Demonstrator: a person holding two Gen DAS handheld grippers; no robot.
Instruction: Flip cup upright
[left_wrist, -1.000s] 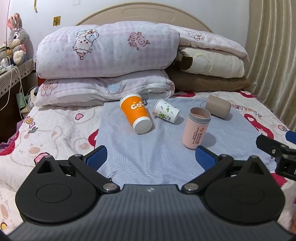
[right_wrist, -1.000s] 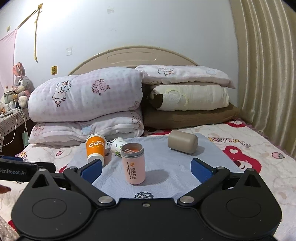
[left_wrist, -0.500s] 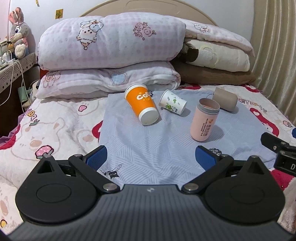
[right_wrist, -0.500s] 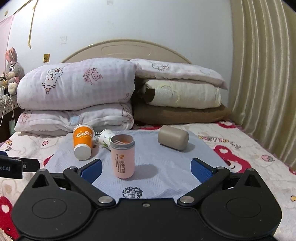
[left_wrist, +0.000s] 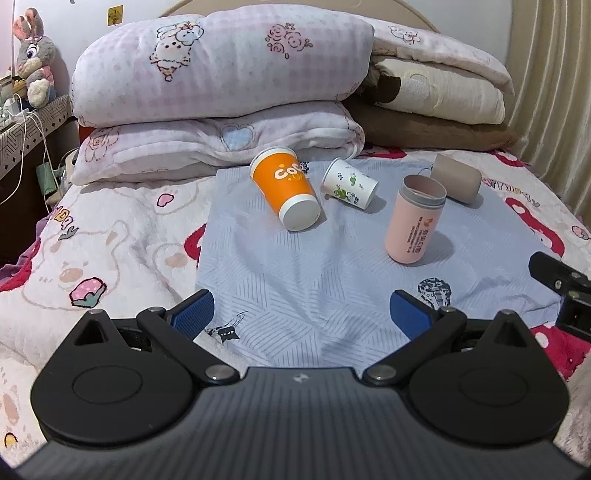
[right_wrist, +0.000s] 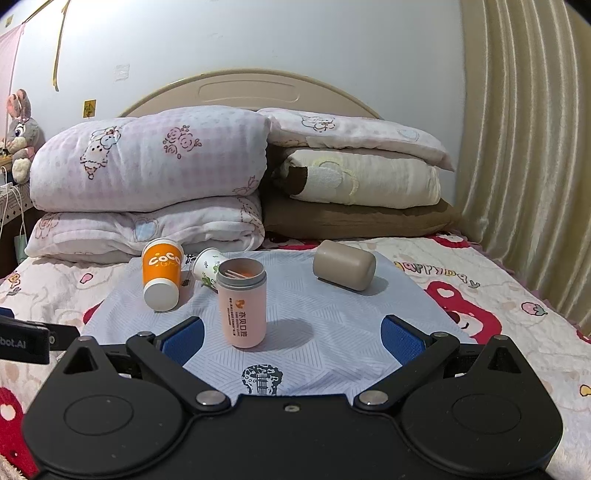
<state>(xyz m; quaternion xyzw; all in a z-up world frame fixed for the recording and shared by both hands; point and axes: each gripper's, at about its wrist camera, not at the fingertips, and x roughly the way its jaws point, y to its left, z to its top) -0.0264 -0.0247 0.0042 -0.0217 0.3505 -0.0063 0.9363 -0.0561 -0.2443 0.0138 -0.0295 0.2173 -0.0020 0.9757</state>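
the bed (right_wrist: 480, 280) filled both views, its far end buried under folded quilts (right_wrist: 147, 166) so the headboard (right_wrist: 247, 86) showed only as a curved top. soft quilted bedding, cartoon prints, and over it a pale blue cloth (left_wrist: 314, 280) with fine line patterns, its near edge cut off behind my tools. a ribbed curtain (right_wrist: 524, 147) hung along the right side.

on the cloth, the pink canister (right_wrist: 242, 302) stood upright, smooth plastic with a grey rim, thin sticks inside that i could barely make out. the beige cup (right_wrist: 343, 269) lay on its side beyond it, matte and rounded, well apart from the others; its mouth was turned away in the right wrist view. the orange cup (left_wrist: 284, 192) lay tipped over, white base toward me, its rim near the quilts. just beside it the small white cup (left_wrist: 349, 182), paper with green prints, also lay on its side, partly hidden behind the canister in the right wrist view.

my left gripper (left_wrist: 301, 314) was spread wide with nothing between the blue ribbed pads. my right gripper (right_wrist: 291, 338) was equally wide and empty, the canister standing just past its left pad.
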